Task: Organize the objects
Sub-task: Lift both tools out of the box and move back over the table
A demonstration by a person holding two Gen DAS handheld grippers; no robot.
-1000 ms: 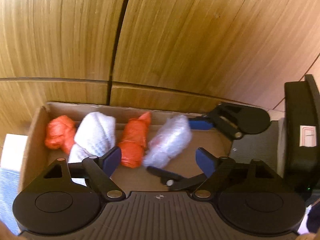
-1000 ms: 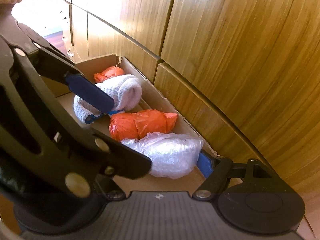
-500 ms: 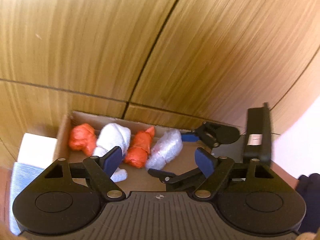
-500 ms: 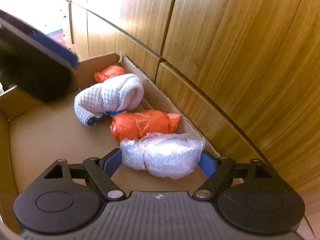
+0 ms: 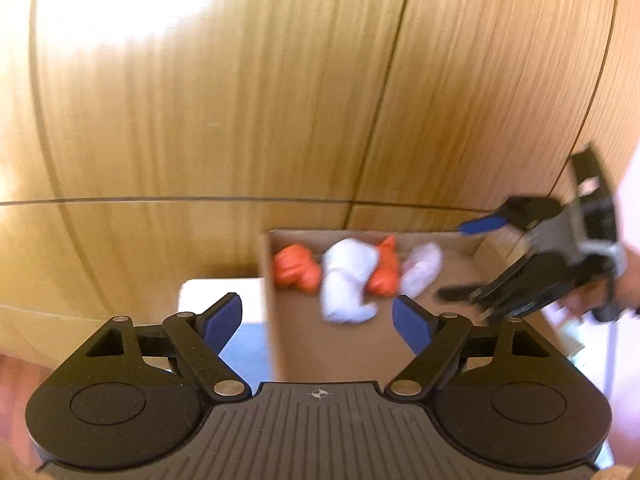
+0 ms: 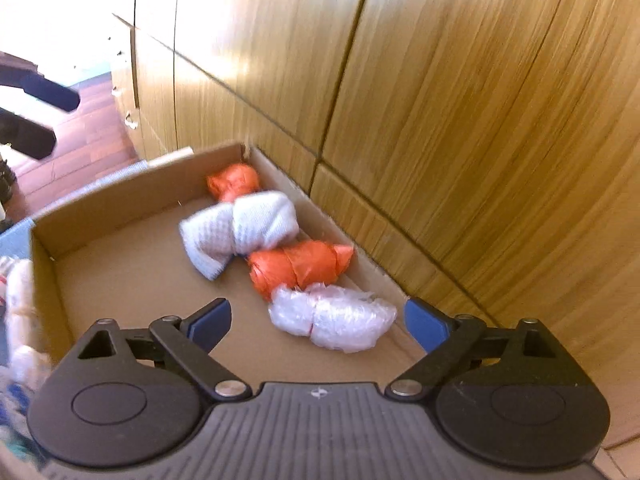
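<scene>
Bundle: bubble-wrap bundle (image 6: pixel 334 322) lies just ahead of right gripper (image 6: pixel 318 326); judged light, soft, crushable.
Hold: best taken across its tied middle.
Grippers: right gripper and left gripper (image 5: pixel 318 320) are spread wide, nothing held.

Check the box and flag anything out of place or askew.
Nothing stands out. Four bundles lie in a row along the cardboard box's wall-side edge: orange, white towel, orange, bubble wrap. Both grippers are open, holding nothing.

bundles (image 6: pixel 280 256) along back wall, box floor (image 6: pixel 136 280) open
</scene>
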